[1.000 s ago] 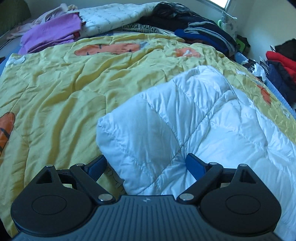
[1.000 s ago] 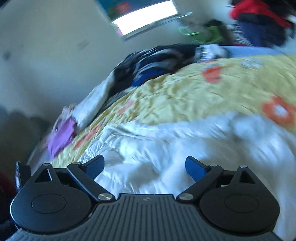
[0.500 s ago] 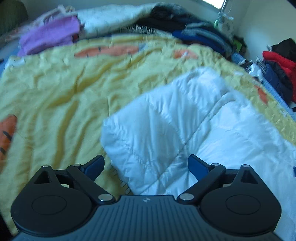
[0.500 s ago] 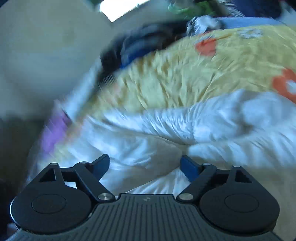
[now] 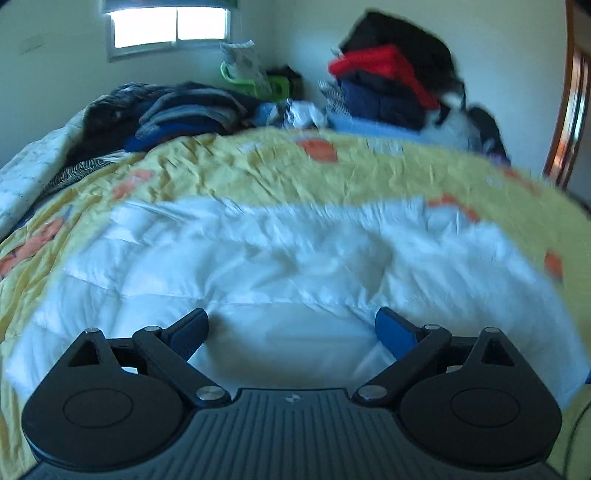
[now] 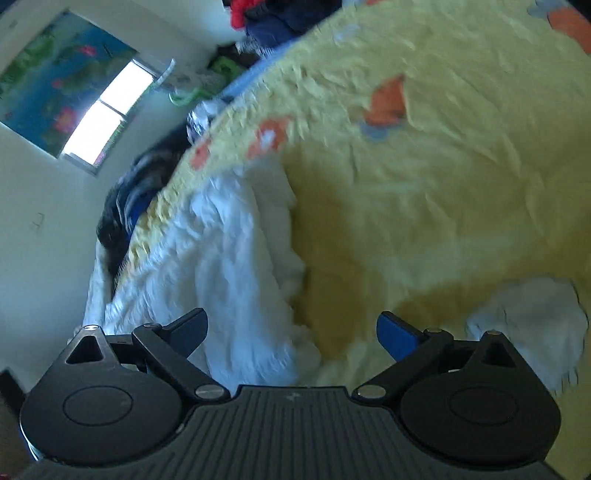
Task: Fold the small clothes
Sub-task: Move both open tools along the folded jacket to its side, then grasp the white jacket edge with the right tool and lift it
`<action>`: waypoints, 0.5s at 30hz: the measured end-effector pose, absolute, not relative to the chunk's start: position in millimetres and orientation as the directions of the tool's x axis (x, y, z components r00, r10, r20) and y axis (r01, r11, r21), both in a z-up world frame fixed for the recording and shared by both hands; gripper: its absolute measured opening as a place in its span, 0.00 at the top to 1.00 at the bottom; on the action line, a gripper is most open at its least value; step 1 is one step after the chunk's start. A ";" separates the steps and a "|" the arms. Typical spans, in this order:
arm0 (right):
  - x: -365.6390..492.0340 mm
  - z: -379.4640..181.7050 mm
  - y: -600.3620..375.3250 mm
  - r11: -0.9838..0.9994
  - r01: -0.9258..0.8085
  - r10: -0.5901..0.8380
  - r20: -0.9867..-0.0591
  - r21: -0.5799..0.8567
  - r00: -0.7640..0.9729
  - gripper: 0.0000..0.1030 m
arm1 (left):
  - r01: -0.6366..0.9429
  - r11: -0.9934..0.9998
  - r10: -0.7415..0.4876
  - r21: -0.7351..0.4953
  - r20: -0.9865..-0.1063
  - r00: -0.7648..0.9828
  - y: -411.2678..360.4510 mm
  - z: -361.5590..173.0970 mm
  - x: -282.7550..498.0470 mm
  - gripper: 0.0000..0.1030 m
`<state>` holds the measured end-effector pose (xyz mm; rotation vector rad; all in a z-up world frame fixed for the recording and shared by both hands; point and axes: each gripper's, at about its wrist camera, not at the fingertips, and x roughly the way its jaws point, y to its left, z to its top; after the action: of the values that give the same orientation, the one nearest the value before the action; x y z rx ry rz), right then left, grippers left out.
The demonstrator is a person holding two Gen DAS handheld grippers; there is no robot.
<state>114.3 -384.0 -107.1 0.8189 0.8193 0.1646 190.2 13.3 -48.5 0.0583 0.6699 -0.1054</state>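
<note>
A white quilted garment (image 5: 280, 258) lies spread on the yellow bedspread (image 5: 332, 173). My left gripper (image 5: 291, 328) hovers over the garment's near part, open, with nothing pinched between its blue pads. In the right wrist view the same white garment (image 6: 229, 266) runs up the left side. A separate white bit of cloth (image 6: 532, 317) lies at the right on the yellow bedspread (image 6: 443, 184). My right gripper (image 6: 291, 328) is tilted over the garment's edge; its jaws are opening wide and grip nothing.
Folded dark and blue clothes (image 5: 184, 110) are piled at the back left of the bed. A heap of red, navy and black clothes (image 5: 391, 77) stands at the back right beside a green basket (image 5: 255, 83). A window (image 5: 170, 27) is behind, a wooden door frame (image 5: 569, 110) at the right.
Both views have swung and rolled. The left view now faces the window and the red pile across the garment. The right gripper moved down to the garment's right edge; a separate white cloth came into view.
</note>
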 end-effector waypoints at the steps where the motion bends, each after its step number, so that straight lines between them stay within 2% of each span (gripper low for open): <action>1: 114.6 -109.3 -380.8 0.686 0.162 0.447 -0.587 0.709 0.675 0.07 | 0.115 0.992 -0.064 0.044 -0.615 0.786 7.1 -52.9 191.5 0.04; 4: 116.3 -113.7 -370.9 0.675 0.136 0.482 -0.572 0.725 0.664 0.02 | 0.115 0.992 -0.053 0.059 -0.623 0.780 4.0 -64.1 195.2 0.03; 10: 123.8 -121.5 -349.4 0.563 0.121 0.575 -0.493 0.817 0.653 0.02 | 0.105 0.993 -0.052 0.045 -0.640 0.767 4.3 -68.0 194.2 0.01; 12: 125.3 -124.0 -345.4 0.520 0.131 0.574 -0.459 0.844 0.678 0.02 | 0.105 0.993 -0.048 0.052 -0.637 0.769 3.0 -67.8 193.3 0.01; 15: 122.6 -131.4 -342.6 0.420 0.158 0.545 -0.388 0.893 0.743 0.10 | 0.096 0.994 -0.044 0.045 -0.643 0.764 3.8 -63.4 192.8 0.01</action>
<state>122.6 -342.6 -131.4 1.1344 0.7282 0.2712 192.8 3.8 -63.4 0.0770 0.6966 -0.0762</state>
